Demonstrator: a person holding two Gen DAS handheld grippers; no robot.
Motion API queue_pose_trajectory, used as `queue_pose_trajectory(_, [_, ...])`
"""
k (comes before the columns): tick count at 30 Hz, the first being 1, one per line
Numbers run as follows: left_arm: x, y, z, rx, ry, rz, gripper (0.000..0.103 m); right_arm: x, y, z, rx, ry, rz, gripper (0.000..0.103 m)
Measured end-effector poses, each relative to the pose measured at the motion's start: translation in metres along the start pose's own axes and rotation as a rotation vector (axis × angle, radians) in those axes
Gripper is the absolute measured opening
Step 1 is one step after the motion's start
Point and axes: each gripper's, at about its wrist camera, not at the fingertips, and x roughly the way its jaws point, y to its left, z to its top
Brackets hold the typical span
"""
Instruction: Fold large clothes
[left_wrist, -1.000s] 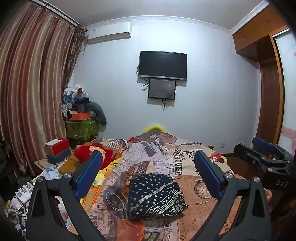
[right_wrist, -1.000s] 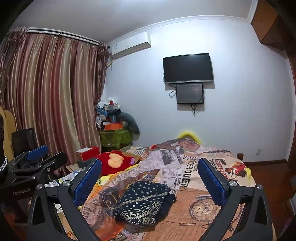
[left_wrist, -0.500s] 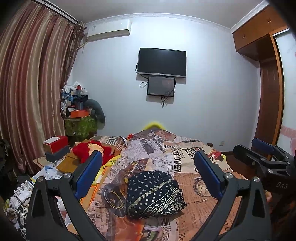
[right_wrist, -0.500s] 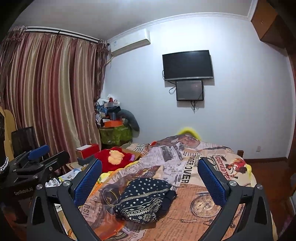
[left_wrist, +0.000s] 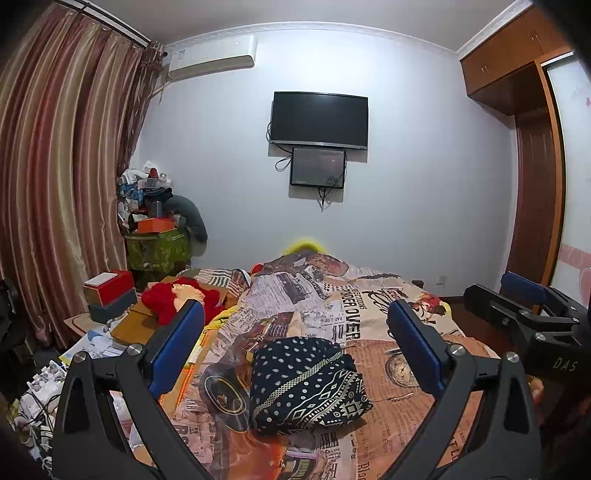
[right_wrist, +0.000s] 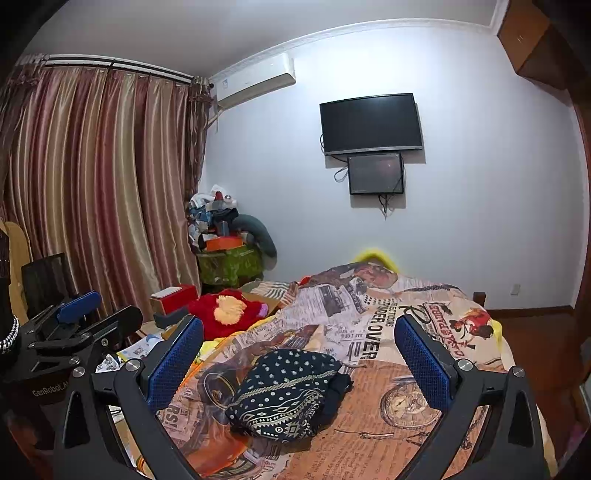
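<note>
Though raised well above the bed (left_wrist: 369, 325), left gripper (left_wrist: 295, 350) spread apart, empty; dark patterned garment (left_wrist: 306, 384) folded compactly mid-bed, apparently finished. From right wrist: right gripper (right_wrist: 299, 363) likewise apart, empty; garment's far-right dark edge (right_wrist: 338, 384) protruding, detail unclear; near bed edge cut off.

left hand-held gripper (left_wrist: 295, 347) agape (empty) | folded garment (left_wrist: 304, 384) on bedspread (left_wrist: 369, 332)

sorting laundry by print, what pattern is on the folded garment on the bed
Dark navy garment with white dots and geometric bands; clearest in the left wrist view.
</note>
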Motion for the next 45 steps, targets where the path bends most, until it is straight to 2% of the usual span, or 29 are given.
queue_pose_trajectory(28, [0.0022, 0.0016, -0.0002, 0.001, 0.002, -0.006, 0.100, -0.0001, 0.0005, 0.0007, 0.000, -0.001, -0.001, 0.103])
queue_pose_trajectory(45, [0.0045, -0.0043, -0.0051, 0.008, 0.012, -0.040, 0.100, -0.0009, -0.0004, -0.0001, 0.000, -0.003, -0.002, 0.103])
